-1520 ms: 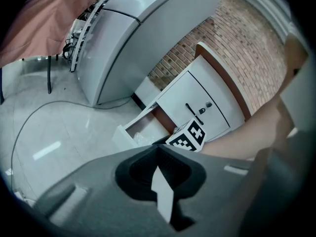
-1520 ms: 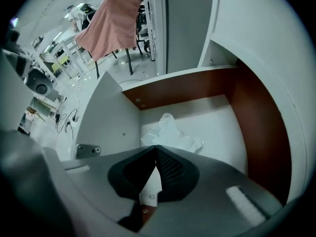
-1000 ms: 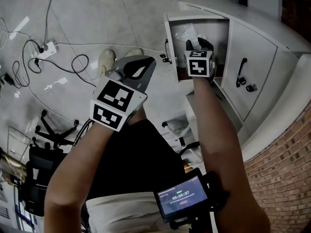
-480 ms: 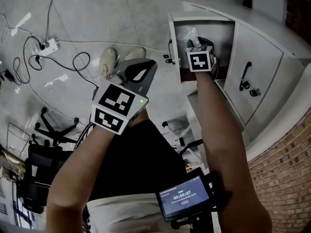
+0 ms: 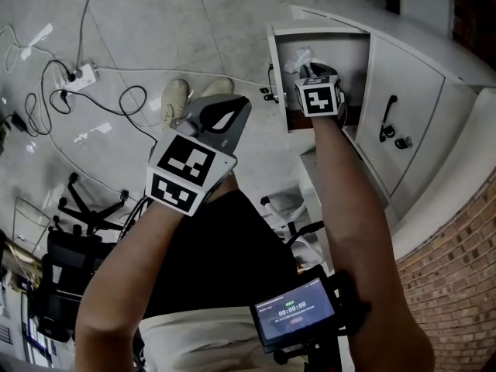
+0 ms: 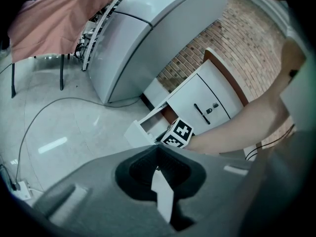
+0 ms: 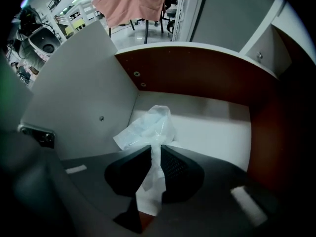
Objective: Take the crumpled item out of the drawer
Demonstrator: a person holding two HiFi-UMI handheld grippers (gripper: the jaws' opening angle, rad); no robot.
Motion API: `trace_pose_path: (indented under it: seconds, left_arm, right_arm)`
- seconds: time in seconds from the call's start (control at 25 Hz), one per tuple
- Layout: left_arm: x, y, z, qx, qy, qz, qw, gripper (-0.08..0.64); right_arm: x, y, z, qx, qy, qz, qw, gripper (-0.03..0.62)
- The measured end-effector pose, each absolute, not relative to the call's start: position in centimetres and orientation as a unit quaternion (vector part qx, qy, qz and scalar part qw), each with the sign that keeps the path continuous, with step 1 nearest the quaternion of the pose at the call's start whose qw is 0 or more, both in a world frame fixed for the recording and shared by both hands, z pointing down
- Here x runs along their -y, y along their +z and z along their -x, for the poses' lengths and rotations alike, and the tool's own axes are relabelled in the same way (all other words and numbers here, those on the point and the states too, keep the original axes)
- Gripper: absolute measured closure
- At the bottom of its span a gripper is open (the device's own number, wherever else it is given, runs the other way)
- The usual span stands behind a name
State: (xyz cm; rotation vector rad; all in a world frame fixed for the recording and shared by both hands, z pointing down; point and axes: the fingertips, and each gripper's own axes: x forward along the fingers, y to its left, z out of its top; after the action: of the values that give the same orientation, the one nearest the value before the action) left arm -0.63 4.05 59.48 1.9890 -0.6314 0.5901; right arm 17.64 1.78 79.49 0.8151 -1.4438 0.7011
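The crumpled item is a thin clear plastic bag (image 7: 147,127) lying in the open white drawer (image 7: 217,127). My right gripper (image 7: 155,149) reaches down into that drawer. Its jaws are closing and pinch a twisted neck of the bag between the pads, while the rest of the bag puffs out past the tips. From the head view, the bag (image 5: 297,56) shows just beyond the right gripper (image 5: 311,70) inside the drawer (image 5: 276,68). My left gripper (image 5: 232,103) hangs over the floor to the drawer's left, shut with nothing in it (image 6: 157,149).
A white cabinet door with a black handle (image 5: 385,118) stands right of the drawer. Cables and a power strip (image 5: 80,74) lie on the floor at left, and a black chair base (image 5: 77,215) is lower left. A small screen (image 5: 295,312) sits on the right forearm. A brick wall (image 5: 457,285) runs along the right.
The right gripper has stayed in the drawer, and the bag at its tips now looks bunched together. The left gripper has barely moved.
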Motion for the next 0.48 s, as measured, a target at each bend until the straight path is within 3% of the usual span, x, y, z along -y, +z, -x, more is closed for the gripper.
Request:
trace_pose_path:
  seconds: [0.48]
  left_arm:
    - [-4.2, 56.5, 1.0, 0.241, 0.247, -0.822, 0.453, 0.557]
  right_arm:
    - [-2.1, 76.0, -16.2, 0.632, 0.34, -0.383, 0.581, 0.541]
